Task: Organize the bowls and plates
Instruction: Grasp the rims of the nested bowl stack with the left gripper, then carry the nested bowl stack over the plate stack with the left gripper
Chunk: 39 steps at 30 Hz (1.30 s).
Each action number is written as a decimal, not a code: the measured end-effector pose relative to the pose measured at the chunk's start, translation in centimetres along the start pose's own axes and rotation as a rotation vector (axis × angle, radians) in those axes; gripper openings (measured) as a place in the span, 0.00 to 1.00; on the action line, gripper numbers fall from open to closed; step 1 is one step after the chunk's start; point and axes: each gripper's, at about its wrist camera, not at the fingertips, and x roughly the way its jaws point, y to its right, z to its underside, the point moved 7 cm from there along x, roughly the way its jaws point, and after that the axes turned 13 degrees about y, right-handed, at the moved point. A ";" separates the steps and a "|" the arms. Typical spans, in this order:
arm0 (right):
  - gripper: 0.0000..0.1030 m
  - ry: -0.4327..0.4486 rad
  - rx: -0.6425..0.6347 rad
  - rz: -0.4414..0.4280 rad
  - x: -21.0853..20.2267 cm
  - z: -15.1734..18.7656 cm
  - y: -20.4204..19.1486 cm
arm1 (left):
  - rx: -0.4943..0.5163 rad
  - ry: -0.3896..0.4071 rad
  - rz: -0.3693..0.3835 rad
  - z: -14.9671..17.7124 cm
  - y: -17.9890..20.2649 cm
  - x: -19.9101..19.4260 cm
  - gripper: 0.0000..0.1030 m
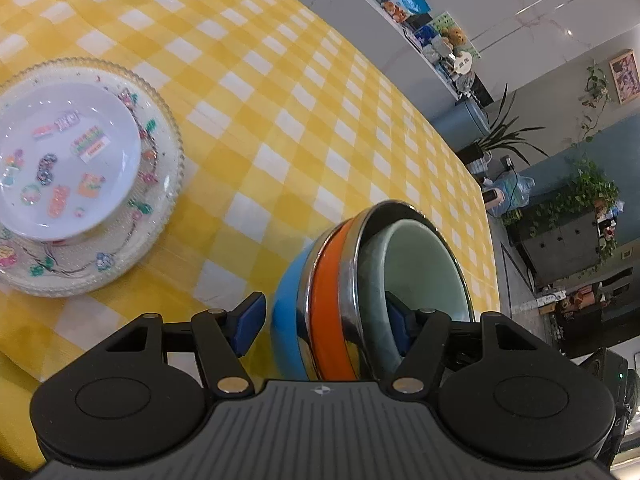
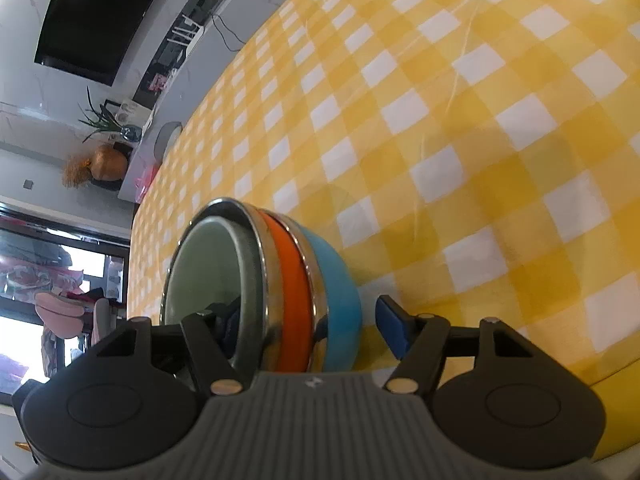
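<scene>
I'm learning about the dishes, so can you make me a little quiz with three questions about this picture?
1. True or false: the small white plate sits on the big glass plate.
2. Which bowl is innermost in the bowl stack: A blue, B orange, C pale green?
3. Fill in: the tablecloth is checked yellow and ____.

Key: 1 true; 2 C; 3 white.

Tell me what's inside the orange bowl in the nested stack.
A pale green bowl nests inside the orange bowl, itself in a blue bowl. One finger of each gripper reaches into the green bowl. Its floor is hidden.
</scene>
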 end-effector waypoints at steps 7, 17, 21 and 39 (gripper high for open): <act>0.57 0.005 -0.016 -0.002 -0.1 0.2 -0.1 | 0.028 -0.002 0.000 0.2 0.4 0.2 0.63; 0.54 0.011 -0.044 0.008 0.7 0.1 -0.8 | 0.066 0.012 -0.015 0.5 0.7 0.0 0.60; 0.53 0.011 -0.056 0.012 0.6 0.3 -1.0 | 0.063 0.012 -0.020 0.5 0.8 0.0 0.59; 0.48 -0.028 -0.030 -0.023 1.5 1.0 -3.4 | 0.082 0.055 -0.074 -1.7 0.1 -3.3 0.58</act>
